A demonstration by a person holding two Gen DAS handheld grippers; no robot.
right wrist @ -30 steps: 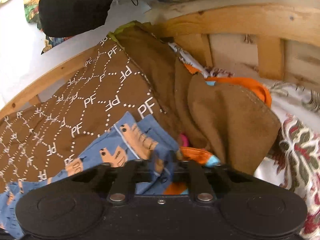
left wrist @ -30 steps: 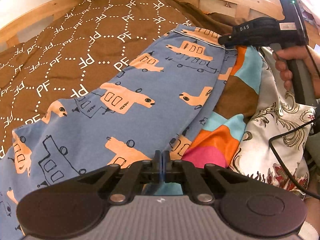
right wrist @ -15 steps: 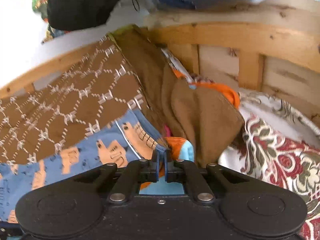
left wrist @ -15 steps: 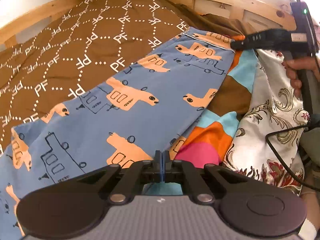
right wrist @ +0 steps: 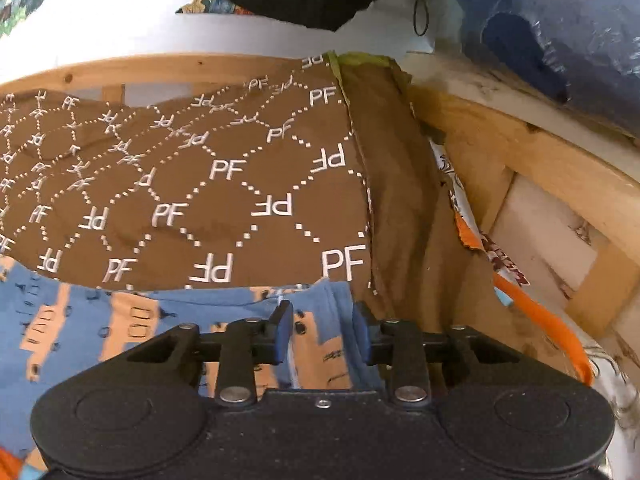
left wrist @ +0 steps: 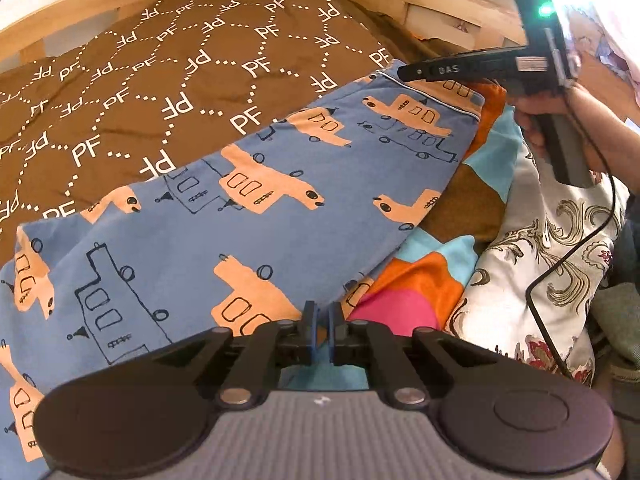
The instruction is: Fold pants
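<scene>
Here, from the left wrist, the pants [left wrist: 248,216] lie flat on the blanket [left wrist: 160,80], running from seven to one o'clock. The left gripper [left wrist: 322,336] is slightly parted, gripping nothing. From the right wrist, the right gripper [right wrist: 320,332] stands released over the pants' [right wrist: 120,320] edge at six o'clock.
</scene>
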